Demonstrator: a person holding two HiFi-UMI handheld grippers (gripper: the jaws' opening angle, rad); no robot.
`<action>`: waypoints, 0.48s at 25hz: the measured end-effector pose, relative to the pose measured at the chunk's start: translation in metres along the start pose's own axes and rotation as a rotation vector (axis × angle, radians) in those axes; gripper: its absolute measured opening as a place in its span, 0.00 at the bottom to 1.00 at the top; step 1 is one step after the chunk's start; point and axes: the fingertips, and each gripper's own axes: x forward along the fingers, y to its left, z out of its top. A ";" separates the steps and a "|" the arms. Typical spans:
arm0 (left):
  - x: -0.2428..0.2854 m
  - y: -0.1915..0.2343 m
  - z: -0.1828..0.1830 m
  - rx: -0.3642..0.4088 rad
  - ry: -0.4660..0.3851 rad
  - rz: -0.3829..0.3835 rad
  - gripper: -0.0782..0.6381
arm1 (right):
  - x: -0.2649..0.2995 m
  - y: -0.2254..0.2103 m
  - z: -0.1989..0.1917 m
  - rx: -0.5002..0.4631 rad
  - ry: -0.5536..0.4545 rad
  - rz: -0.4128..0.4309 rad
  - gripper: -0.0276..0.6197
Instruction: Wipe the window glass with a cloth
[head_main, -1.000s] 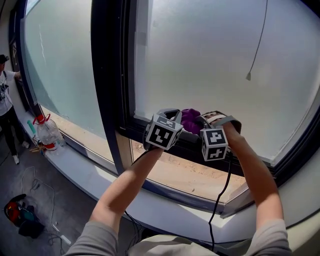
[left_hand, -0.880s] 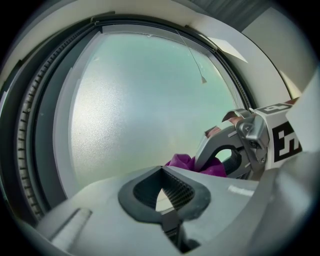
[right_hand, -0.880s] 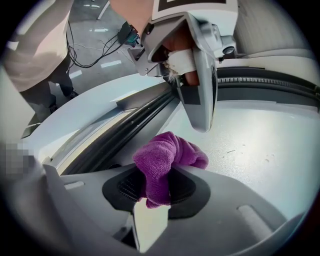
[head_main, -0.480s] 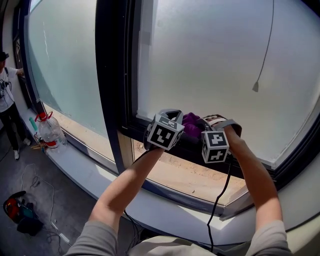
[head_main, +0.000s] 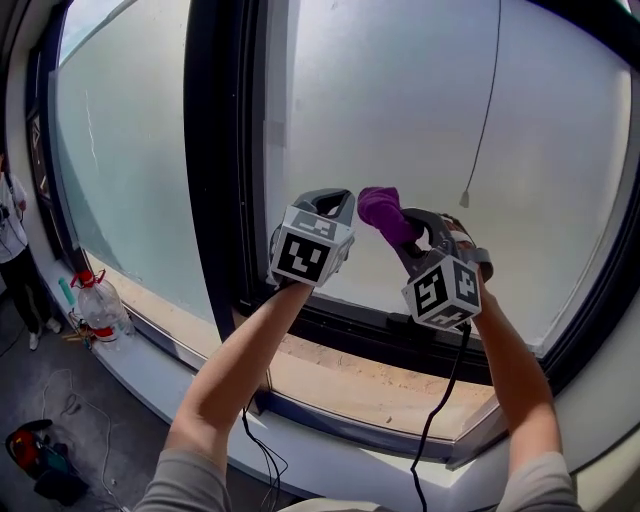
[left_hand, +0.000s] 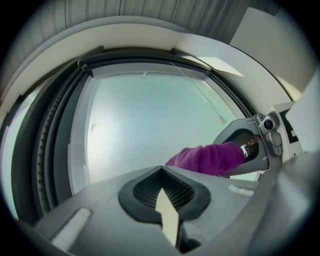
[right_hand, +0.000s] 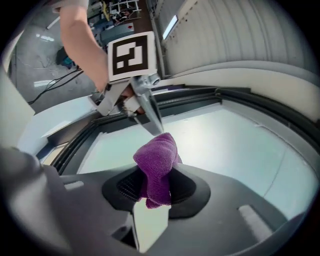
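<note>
The frosted window glass (head_main: 400, 110) fills the head view ahead of me. A purple cloth (head_main: 385, 214) is clamped in my right gripper (head_main: 412, 226), held up in front of the pane; in the right gripper view the cloth (right_hand: 156, 165) bulges out from between the jaws. My left gripper (head_main: 338, 203) is raised just left of the cloth, shut, with nothing in it. Its own view shows the cloth (left_hand: 207, 159) off to the right, apart from its jaws. I cannot tell whether the cloth touches the glass.
A dark vertical frame post (head_main: 225, 150) stands left of the pane, a dark lower frame (head_main: 400, 340) and sandy sill (head_main: 350, 378) below. A blind cord with pull (head_main: 466, 200) hangs right of the cloth. A water bottle (head_main: 100, 305) and a person (head_main: 12, 240) are far left.
Both grippers have risen from the lower window frame to mid-pane height. The purple cloth came up with the right gripper.
</note>
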 end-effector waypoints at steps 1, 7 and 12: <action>0.000 0.001 0.014 0.005 -0.019 -0.004 0.11 | -0.003 -0.020 0.005 0.031 -0.014 -0.048 0.27; 0.001 0.004 0.098 0.067 -0.150 -0.029 0.11 | -0.021 -0.135 0.037 0.128 -0.079 -0.279 0.27; 0.009 0.016 0.159 0.110 -0.219 -0.012 0.11 | -0.025 -0.221 0.054 0.183 -0.119 -0.387 0.27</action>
